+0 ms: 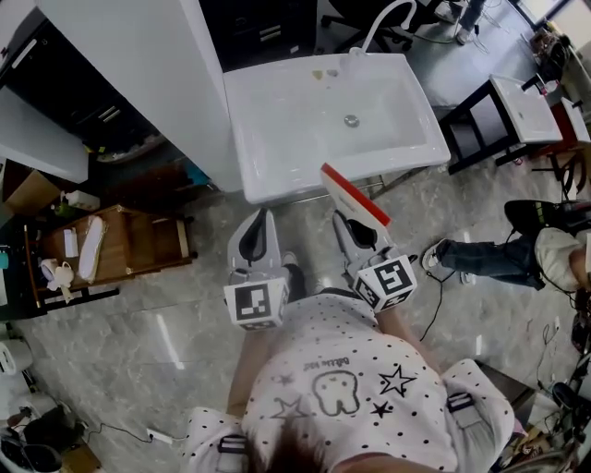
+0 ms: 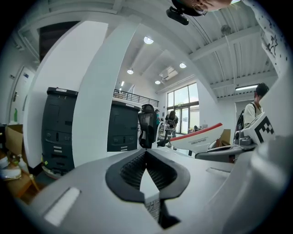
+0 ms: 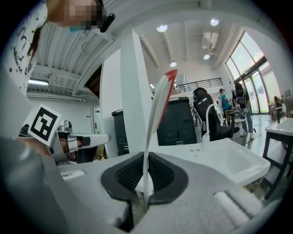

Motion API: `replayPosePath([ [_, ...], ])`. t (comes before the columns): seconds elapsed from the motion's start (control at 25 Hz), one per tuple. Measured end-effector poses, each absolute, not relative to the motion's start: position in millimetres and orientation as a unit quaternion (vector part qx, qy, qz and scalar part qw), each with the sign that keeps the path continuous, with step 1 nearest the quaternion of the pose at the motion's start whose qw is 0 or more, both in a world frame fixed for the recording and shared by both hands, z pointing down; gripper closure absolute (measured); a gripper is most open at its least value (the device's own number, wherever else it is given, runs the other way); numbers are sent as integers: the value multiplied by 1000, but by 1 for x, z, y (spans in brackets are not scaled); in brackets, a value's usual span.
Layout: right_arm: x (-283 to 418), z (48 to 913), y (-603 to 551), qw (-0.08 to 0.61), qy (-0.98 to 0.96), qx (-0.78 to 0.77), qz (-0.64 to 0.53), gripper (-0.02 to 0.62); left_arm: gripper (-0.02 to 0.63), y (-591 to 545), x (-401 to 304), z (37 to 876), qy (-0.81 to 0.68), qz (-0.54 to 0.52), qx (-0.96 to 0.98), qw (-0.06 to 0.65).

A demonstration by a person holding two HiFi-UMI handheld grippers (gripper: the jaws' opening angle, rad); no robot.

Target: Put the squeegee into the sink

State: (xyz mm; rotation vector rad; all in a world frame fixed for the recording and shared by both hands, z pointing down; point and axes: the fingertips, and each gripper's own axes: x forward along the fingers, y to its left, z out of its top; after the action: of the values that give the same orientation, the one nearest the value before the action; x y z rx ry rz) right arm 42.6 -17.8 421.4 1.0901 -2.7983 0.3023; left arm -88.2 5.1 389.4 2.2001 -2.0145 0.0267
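- White plastic with a red edge, the squeegee [image 1: 355,197] was pinched by its thin handle between the pads of the right hand-held gripper [image 3: 145,157]. In the right gripper view its blade rose toward twelve o'clock.
- From the head view it hung over the marble floor [image 1: 166,333], just short of the front rim of the sink [image 1: 277,175]. It was at six o'clock from the drain [image 1: 351,120] and not yet inside the basin.
- At nine o'clock of the right one, close beside it, the left hand-held gripper [image 2: 146,154] had its jaws pressed together at the tips with nothing between them.
- At twelve o'clock of both lay the sink, its faucet [image 1: 379,23] at the far rim.
- At three o'clock of the right hand-held gripper, well apart, a person's legs [image 1: 480,259] stretched across the floor.
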Motion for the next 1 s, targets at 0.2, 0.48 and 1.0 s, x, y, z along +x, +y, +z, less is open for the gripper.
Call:
replayPosePath([
  [0.2, 29, 427, -37, 59, -920, 375, 101, 575, 611, -8, -103, 396, -664, 13, 742, 88],
  [0.48, 13, 431, -54, 55, -916, 383, 108, 575, 611, -23, -120, 403, -660, 17, 745, 96],
  [1.0, 3, 436, -97, 59, -917, 374, 125, 575, 611, -65, -126, 412, -660, 22, 742, 116],
])
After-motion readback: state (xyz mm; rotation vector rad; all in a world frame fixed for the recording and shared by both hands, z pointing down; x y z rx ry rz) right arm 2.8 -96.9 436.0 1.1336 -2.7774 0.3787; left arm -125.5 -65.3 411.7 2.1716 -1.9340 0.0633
